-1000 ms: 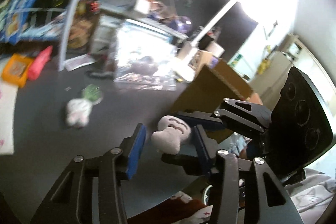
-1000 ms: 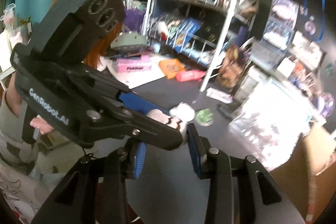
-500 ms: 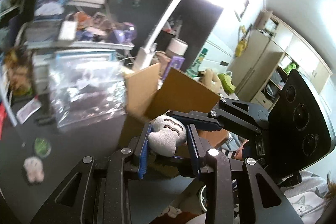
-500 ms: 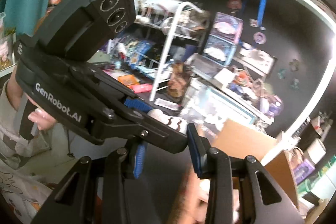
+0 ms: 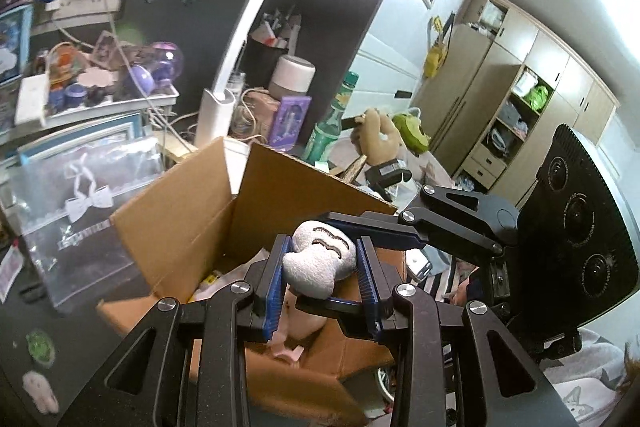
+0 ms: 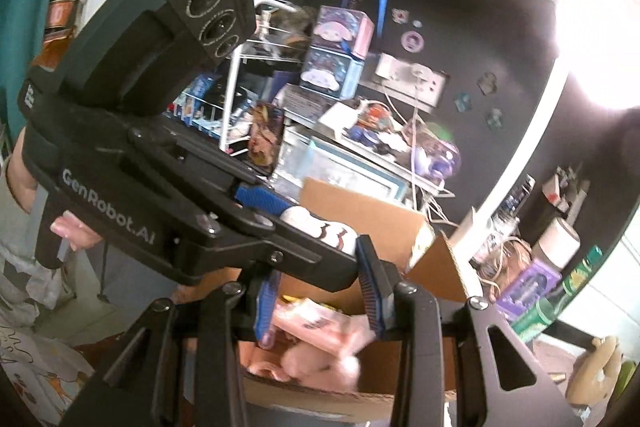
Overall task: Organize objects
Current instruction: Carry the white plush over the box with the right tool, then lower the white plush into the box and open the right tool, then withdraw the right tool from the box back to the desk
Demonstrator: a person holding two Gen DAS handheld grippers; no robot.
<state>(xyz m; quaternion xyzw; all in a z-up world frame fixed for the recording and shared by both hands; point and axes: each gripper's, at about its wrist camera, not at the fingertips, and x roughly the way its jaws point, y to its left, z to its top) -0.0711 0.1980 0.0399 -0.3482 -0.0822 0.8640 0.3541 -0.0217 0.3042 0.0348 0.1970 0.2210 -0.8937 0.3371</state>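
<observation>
I have the small white plush pinched between both grippers: the left gripper squeezes its sides with the blue pads, and the right gripper crosses in from the right and clamps it too. It hangs over the open cardboard box. It looks light, soft and squashy, not fragile; gripping its fat middle seems safest, since it could slip.

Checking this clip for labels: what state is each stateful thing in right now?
left gripper: shut on the white plush toy.
right gripper: pads also on the toy, from the other side.
white plush toy: held above the box.
cardboard box: open, flaps up, pink items inside.
</observation>
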